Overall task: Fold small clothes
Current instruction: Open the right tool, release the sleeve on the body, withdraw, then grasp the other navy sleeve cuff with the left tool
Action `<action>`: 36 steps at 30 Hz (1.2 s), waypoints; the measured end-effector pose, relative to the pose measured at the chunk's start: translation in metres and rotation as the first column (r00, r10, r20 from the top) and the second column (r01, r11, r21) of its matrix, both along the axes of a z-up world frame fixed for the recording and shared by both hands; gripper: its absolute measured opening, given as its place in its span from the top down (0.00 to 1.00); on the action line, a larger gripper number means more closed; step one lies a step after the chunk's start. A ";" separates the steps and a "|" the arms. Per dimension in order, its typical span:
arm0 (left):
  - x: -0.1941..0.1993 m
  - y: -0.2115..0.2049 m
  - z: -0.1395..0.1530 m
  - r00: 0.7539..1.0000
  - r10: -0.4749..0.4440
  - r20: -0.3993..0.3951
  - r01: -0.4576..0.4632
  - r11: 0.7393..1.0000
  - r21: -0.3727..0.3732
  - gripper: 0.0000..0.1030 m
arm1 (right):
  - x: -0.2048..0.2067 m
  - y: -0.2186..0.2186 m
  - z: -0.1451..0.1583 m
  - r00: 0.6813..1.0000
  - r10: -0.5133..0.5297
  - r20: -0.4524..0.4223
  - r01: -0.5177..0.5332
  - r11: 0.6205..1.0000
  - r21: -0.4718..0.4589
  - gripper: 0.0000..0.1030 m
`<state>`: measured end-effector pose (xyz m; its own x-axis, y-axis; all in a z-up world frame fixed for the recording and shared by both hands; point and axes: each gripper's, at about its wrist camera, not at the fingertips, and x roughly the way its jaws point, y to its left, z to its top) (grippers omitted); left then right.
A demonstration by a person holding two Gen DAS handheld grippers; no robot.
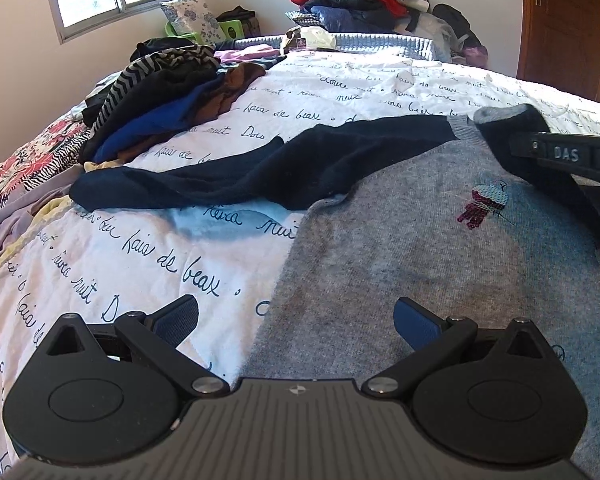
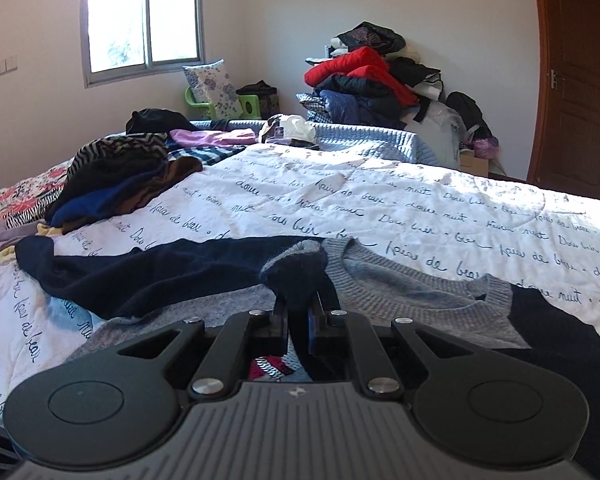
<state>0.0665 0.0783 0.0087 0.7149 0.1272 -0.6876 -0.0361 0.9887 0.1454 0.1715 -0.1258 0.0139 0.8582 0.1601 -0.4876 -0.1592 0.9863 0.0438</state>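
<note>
A small grey sweater (image 1: 420, 240) with navy sleeves and a pink embroidered figure (image 1: 486, 202) lies flat on the white bedspread (image 1: 140, 264). Its left navy sleeve (image 1: 228, 180) stretches out to the left. My left gripper (image 1: 296, 320) is open and empty, low over the sweater's lower left edge. My right gripper (image 2: 298, 312) is shut on the navy right sleeve cuff (image 2: 296, 276), holding it over the sweater's chest near the grey collar (image 2: 412, 280). It also shows in the left wrist view (image 1: 516, 148) at the right.
A pile of dark, striped and blue clothes (image 1: 160, 100) lies on the bed at the left. A floral blanket (image 1: 28, 160) lies beyond it. A heap of jackets (image 2: 364, 84) stands past the bed's far end. A wooden door (image 2: 576, 80) is at the right.
</note>
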 end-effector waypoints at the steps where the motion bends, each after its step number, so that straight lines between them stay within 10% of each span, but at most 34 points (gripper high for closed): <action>1: 0.000 0.002 0.000 1.000 0.002 0.001 -0.002 1.000 0.001 0.00 | 0.003 0.006 -0.002 1.000 0.007 -0.001 -0.007 1.000 -0.010 0.91; 20: 0.000 0.023 0.001 0.999 0.047 -0.009 -0.047 0.999 -0.010 0.00 | 0.030 0.065 -0.031 0.990 0.091 -0.103 -0.098 0.993 -0.064 0.90; 27: -0.001 0.027 0.003 0.999 0.050 -0.007 -0.050 0.999 -0.014 0.00 | 0.019 0.050 -0.028 0.974 0.197 -0.110 -0.185 0.976 0.114 0.38; 36: 0.000 0.036 0.004 0.997 0.072 -0.008 -0.072 0.997 -0.026 0.00 | 0.024 0.044 -0.031 0.951 0.228 -0.209 -0.190 0.964 0.188 0.37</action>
